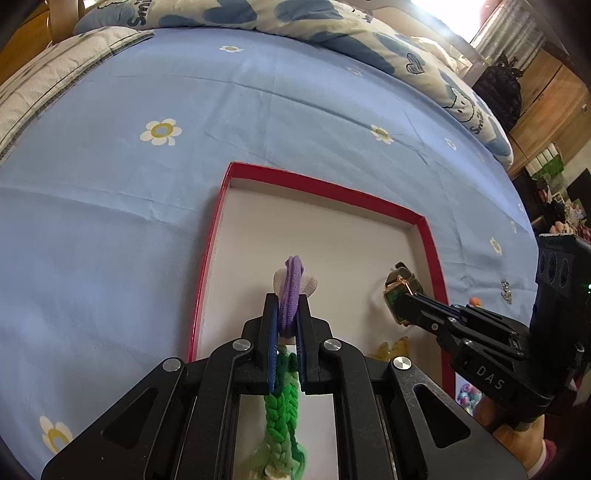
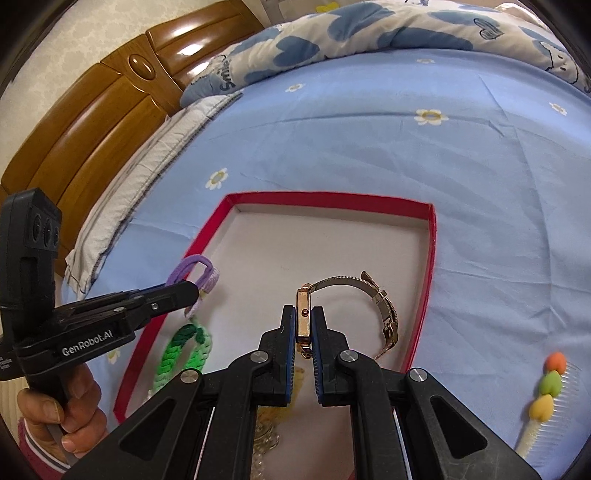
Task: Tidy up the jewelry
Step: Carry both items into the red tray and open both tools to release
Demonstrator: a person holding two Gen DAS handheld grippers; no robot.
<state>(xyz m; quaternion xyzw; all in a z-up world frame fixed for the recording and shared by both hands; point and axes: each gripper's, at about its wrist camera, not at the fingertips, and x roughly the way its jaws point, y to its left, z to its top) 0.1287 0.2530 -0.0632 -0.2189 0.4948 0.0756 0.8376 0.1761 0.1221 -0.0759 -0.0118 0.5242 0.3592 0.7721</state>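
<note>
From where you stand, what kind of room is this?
Most likely a bedroom. The work is done on a bed with a blue flowered sheet, a heart-patterned quilt bunched at its far side, and a wooden headboard behind.

— What does the left gripper hold?

— A purple hair tie, pinched between its fingers above the red box. A green braided cord hangs under it.

— And on the right side?

— The right gripper is closed on a gold watch, near the box's right wall. The box lies on a blue flowered bedsheet.
</note>
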